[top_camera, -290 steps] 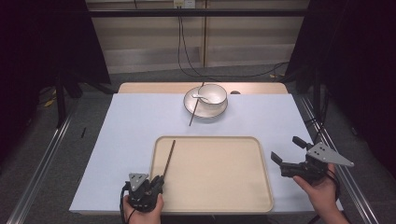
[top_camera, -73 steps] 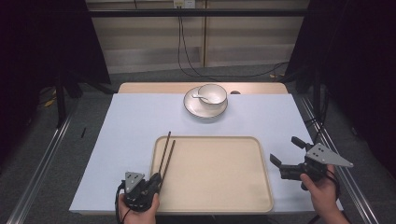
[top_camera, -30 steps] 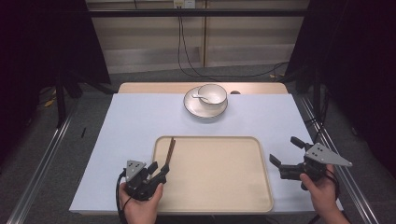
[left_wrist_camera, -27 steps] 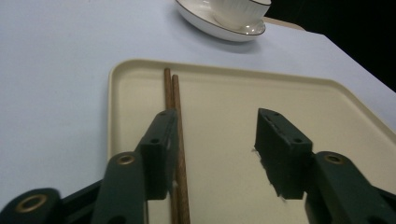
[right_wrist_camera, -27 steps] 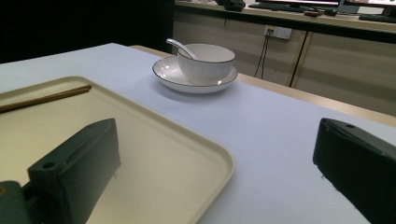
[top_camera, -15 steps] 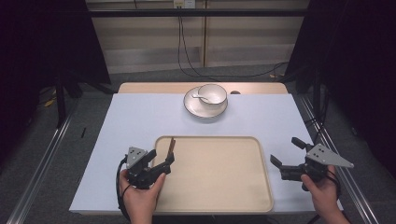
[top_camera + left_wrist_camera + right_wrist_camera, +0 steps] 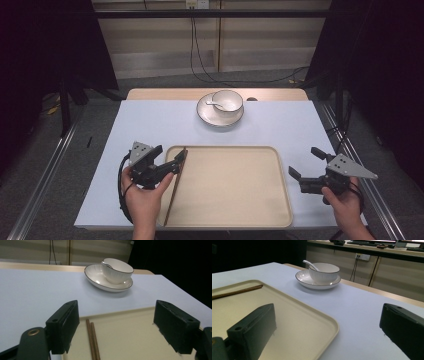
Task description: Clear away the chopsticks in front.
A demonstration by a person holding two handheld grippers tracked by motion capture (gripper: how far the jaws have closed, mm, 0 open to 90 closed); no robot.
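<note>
Chopsticks (image 7: 175, 187) are down, a pair lying side by side along the left edge of the tray (image 7: 235, 210), running from its far left corner towards the near one. In the left gripper view they rest just inside the tray's rim, a tidy spot that leaves the rest of the tray free, likely for more tableware.

The left tool (image 7: 176, 164) hangs just above the far end of the chopsticks; its jaws have just been opening and stand apart with nothing clamped between them, the sticks lying loose below. That looks like a release, so the tool is free to go for the next piece.

The right tool (image 7: 306, 166) waits off the tray's right edge, over the counter (image 7: 150, 125), jaws spread wide and empty.

Beyond the tray's far edge stands the plate (image 7: 220, 114) with the bowl (image 7: 227, 101) on it, and a white spoon (image 7: 215, 104) leaning in the bowl. Apart from the spoon, I can't tell if the bowl holds anything. The tray holds the chopsticks alone.
</note>
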